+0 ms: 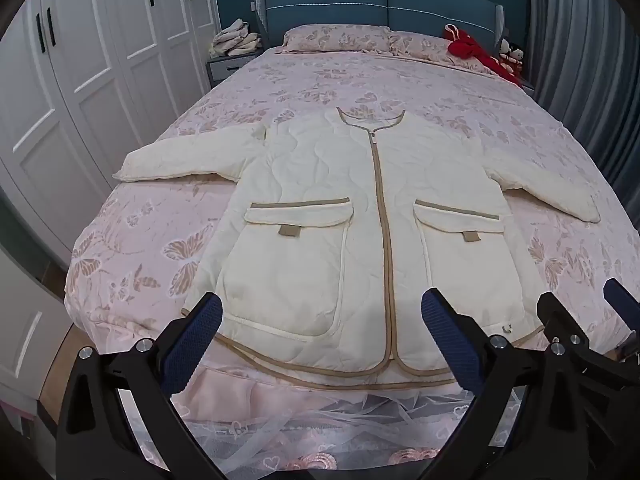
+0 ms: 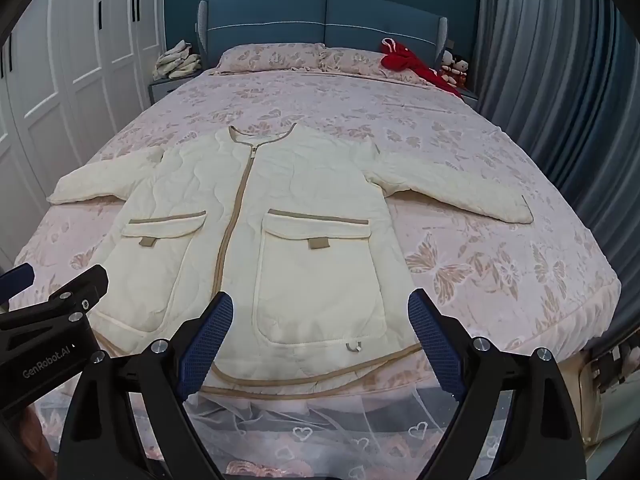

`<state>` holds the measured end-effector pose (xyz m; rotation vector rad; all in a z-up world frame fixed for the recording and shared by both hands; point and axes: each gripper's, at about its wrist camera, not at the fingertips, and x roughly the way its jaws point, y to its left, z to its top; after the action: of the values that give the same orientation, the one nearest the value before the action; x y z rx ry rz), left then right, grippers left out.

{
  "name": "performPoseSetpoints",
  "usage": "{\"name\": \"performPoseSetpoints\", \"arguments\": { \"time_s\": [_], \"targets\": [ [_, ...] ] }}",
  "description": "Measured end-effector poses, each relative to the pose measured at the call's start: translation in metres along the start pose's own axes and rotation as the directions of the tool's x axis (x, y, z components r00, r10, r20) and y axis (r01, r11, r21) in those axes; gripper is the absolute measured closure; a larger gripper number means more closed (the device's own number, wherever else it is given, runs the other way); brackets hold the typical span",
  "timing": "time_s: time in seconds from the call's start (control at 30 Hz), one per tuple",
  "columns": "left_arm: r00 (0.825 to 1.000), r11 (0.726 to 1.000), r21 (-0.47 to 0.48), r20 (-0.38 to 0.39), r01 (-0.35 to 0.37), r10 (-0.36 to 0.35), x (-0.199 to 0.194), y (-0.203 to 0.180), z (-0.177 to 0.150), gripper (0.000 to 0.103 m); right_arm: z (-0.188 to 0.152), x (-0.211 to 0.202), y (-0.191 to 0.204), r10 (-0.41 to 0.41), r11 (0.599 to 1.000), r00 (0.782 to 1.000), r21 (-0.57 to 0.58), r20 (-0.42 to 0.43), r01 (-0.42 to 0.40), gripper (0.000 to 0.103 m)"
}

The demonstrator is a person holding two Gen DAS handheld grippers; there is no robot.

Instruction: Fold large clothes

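Bedroom, pink bed [image 1: 248,80] | cream jacket [image 1: 320,200] flat, zipped | left tool [image 1: 320,344] & right tool [image 2: 320,344] spread wide, empty

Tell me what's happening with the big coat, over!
Left tongs open, empty, above the hem. Right tongs open, empty too. Cream quilted jacket flat on the bed, zipped, sleeves out, not folded. Nothing on it.

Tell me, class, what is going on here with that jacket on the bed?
A cream quilted jacket lies spread flat on the bed, zipped, with both sleeves out to the sides. A person holds the left gripper and the right gripper over its hem, both open and gripping nothing. No fold has been made yet.
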<state>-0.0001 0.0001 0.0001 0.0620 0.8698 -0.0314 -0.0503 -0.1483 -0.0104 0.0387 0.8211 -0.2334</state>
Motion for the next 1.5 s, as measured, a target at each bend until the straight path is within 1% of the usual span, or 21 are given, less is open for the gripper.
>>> {"name": "performPoseSetpoints", "arguments": {
  "time_s": [0.1,0.13,0.27,0.3,0.57,1.5],
  "targets": [
    [1.0,1.0,0.002,0.006,-0.004,0.004,-0.001,0.0,-0.001,0.006,0.003,0.0,0.0,-0.001,1.0,1.0,0.001,0.005,0.001,0.016],
    [1.0,1.0,0.005,0.008,-0.006,0.006,-0.002,-0.002,0.007,0.006,0.004,0.0,-0.001,-0.001,1.0,1.0,0.001,0.006,0.001,0.016],
    [1.0,1.0,0.012,0.002,-0.013,0.013,-0.001,-0.005,0.007,0.006,0.006,0.0,-0.002,-0.001,1.0,1.0,0.0,0.009,0.001,0.016],
    [1.0,1.0,0.013,0.0,-0.013,0.013,0.0,-0.004,0.008,0.006,0.013,0.001,-0.001,-0.002,1.0,1.0,-0.001,-0.006,0.002,0.016],
    [1.0,1.0,0.02,0.007,-0.017,0.017,-0.003,-0.004,0.018,0.006,0.023,-0.001,-0.002,-0.01,1.0,1.0,-0.007,0.013,0.01,0.016],
    [1.0,0.999,0.025,0.004,-0.023,0.022,-0.004,-0.008,0.022,0.006,0.024,-0.003,-0.004,-0.011,1.0,1.0,-0.007,0.021,0.011,0.016]
  ]
}}
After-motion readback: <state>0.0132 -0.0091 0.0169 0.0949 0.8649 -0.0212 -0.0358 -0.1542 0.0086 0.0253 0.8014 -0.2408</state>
